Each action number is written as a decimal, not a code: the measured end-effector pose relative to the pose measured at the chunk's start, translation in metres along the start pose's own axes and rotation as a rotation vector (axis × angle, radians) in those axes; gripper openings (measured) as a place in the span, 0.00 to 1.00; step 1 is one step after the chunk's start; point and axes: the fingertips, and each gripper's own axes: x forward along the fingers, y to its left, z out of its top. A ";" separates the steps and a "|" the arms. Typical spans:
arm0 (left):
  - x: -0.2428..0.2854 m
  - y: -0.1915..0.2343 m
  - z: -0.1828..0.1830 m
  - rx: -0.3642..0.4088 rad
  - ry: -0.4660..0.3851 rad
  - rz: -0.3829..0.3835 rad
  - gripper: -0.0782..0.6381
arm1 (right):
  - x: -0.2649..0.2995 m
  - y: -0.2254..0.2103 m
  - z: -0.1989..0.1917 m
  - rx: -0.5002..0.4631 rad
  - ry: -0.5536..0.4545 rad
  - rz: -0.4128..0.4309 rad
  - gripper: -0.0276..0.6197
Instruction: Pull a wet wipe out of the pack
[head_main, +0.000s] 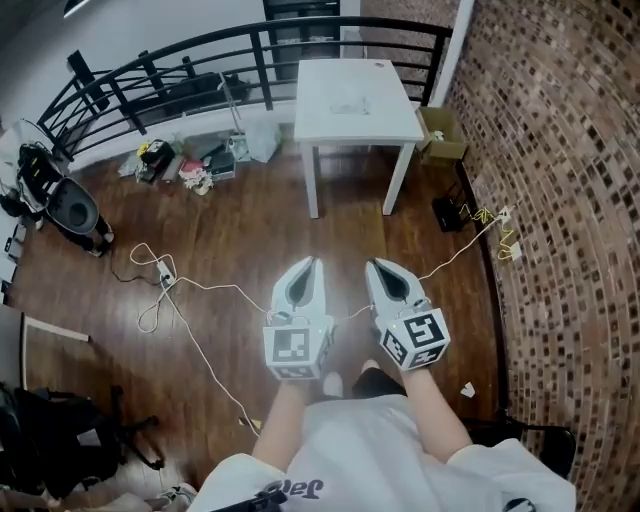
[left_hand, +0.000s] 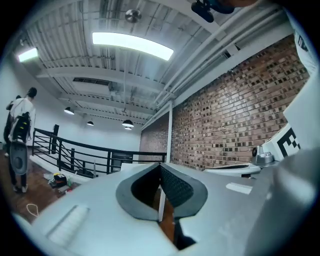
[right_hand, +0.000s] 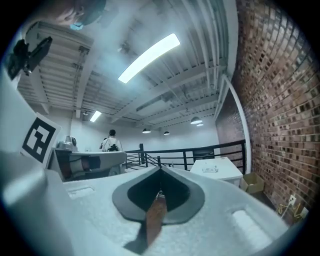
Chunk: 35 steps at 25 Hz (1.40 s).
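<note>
A white table (head_main: 330, 125) stands ahead by the railing. On its top lies a small pale flat thing (head_main: 352, 105), too small to tell as the wipe pack; the right gripper view shows it too (right_hand: 211, 169). My left gripper (head_main: 315, 263) and right gripper (head_main: 371, 264) are held side by side over the wooden floor, well short of the table, both pointing towards it. Each has its jaws shut tip to tip with nothing between them, as the left gripper (left_hand: 161, 165) and right gripper (right_hand: 160, 171) show in their own views.
A black railing (head_main: 200, 60) runs behind the table, with clutter (head_main: 185, 160) on the floor below it. White cables (head_main: 165, 285) trail across the floor at left. A cardboard box (head_main: 440, 135) and a brick wall (head_main: 560, 200) are on the right. A person (right_hand: 111, 141) stands far off.
</note>
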 end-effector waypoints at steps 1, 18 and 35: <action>0.014 0.003 -0.004 0.002 0.008 -0.005 0.13 | 0.009 -0.010 0.001 0.002 0.000 -0.008 0.02; 0.332 0.046 0.006 0.110 -0.003 0.020 0.13 | 0.237 -0.260 0.067 -0.018 -0.075 -0.046 0.02; 0.607 0.134 -0.035 0.062 0.039 -0.069 0.13 | 0.458 -0.415 0.040 0.011 0.045 -0.084 0.02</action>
